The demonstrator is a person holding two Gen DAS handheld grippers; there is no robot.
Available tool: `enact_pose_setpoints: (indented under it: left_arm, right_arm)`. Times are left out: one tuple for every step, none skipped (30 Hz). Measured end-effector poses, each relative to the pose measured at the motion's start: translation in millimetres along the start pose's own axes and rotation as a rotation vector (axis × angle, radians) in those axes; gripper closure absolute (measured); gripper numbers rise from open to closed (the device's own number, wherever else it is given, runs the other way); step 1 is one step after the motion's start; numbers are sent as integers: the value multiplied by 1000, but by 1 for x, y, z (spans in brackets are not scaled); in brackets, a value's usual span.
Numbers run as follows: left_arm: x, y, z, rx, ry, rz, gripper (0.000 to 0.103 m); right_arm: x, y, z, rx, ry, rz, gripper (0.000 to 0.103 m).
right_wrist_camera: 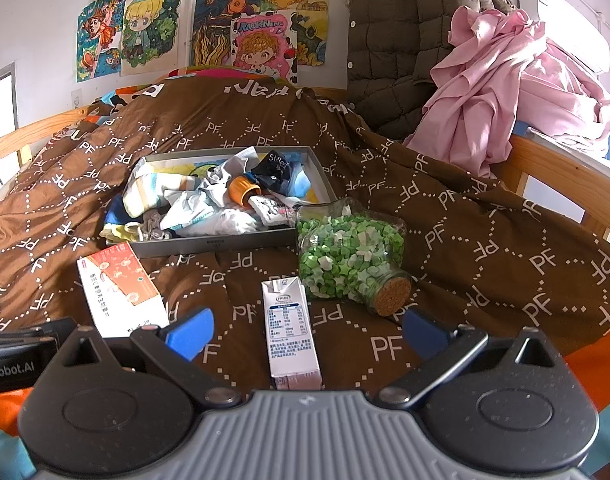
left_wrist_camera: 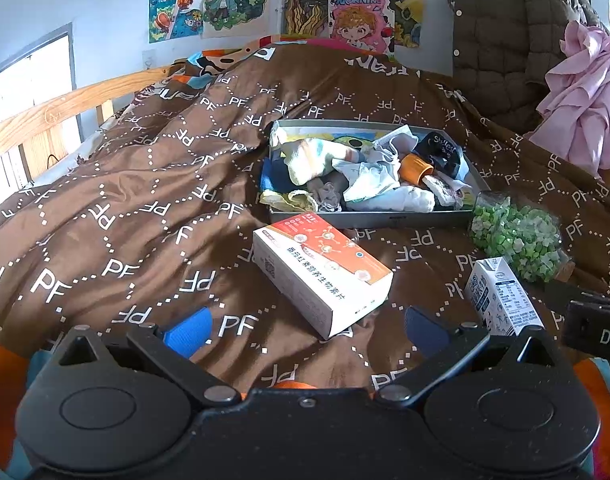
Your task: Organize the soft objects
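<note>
A grey shallow box (left_wrist_camera: 369,221) (right_wrist_camera: 209,245) lies on the brown quilt, filled with several socks and soft cloth pieces (left_wrist_camera: 357,172) (right_wrist_camera: 209,200). My left gripper (left_wrist_camera: 305,330) is open and empty, low over the quilt, with an orange-and-white carton (left_wrist_camera: 321,272) just ahead between its fingers. My right gripper (right_wrist_camera: 305,330) is open and empty, with a small milk carton (right_wrist_camera: 291,332) lying between its fingers. The orange-and-white carton also shows in the right wrist view (right_wrist_camera: 119,292).
A glass jar of green paper stars (right_wrist_camera: 349,254) (left_wrist_camera: 517,240) lies on its side right of the box. The milk carton (left_wrist_camera: 501,300) shows at the left view's right. A pink cloth (right_wrist_camera: 505,92) and dark jacket (right_wrist_camera: 389,48) hang at right. Wooden bed rails (left_wrist_camera: 53,112) border the quilt.
</note>
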State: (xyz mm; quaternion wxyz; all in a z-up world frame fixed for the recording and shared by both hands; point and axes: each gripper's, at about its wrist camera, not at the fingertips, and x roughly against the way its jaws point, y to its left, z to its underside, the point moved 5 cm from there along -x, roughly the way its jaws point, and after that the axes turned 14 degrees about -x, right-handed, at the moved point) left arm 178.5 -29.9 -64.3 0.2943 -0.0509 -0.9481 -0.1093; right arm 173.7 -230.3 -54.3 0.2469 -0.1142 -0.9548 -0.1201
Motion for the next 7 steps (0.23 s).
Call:
enact_pose_setpoints:
  left_arm:
    - [0,0,0,0,0,0,1]
    - [-1,0,0,0,0,1,1]
    - [0,0,0,1,-1,1,1]
    - [-1,0,0,0,-1,2,1]
    - [0,0,0,0,-1,2,1]
    - [0,0,0,0,-1,4,1]
    - [0,0,0,1,1,5,1]
  right_arm:
    - [0,0,0,0,0,0,0]
    - [0,0,0,0,0,0,0]
    - [0,0,0,0,0,0,0]
    - [0,0,0,0,0,0,0]
    - [0,0,0,0,0,0,0]
    - [0,0,0,0,0,0,0]
    - [0,0,0,0,0,0,0]
